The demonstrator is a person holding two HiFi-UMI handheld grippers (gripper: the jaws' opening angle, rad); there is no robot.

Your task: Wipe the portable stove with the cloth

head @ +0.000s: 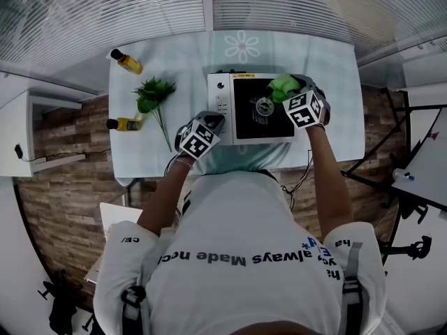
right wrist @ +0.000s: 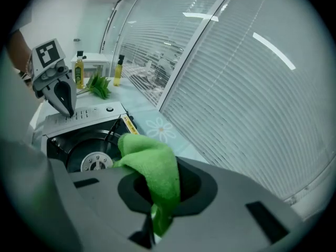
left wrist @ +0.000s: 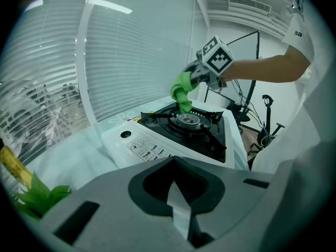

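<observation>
**Wiping a portable stove: cloth at the cooktop.** In the head view the portable stove sits centre frame on a table with a pale cover. Its white control panel faces the left of the frame and its black cooktop the right.

The right gripper has its jaws pressed together on a green cloth. The cloth is pinched at a fold, so a loose lobe bulges out in front of the jaws. This grip appears chosen to leave soft fabric free to meet the surface, rather than the hard jaw tips.

In the left gripper view the cloth hangs from above towards the pan support just behind the round burner. Whether it actually touches the metal cannot be told.

The left gripper has its jaws drawn together with nothing between them. It is near the stove's lower left corner in the head view. In the right gripper view its tip points down at the control panel. It is probably there to steady the light stove against sideways pushes from the cloth (contact with the panel is not clear).

At the left of the head view, well apart from the stove, are two bottles of yellow liquid and. A green leafy sprig lies between them. None of these plays a part in the wiping.
</observation>
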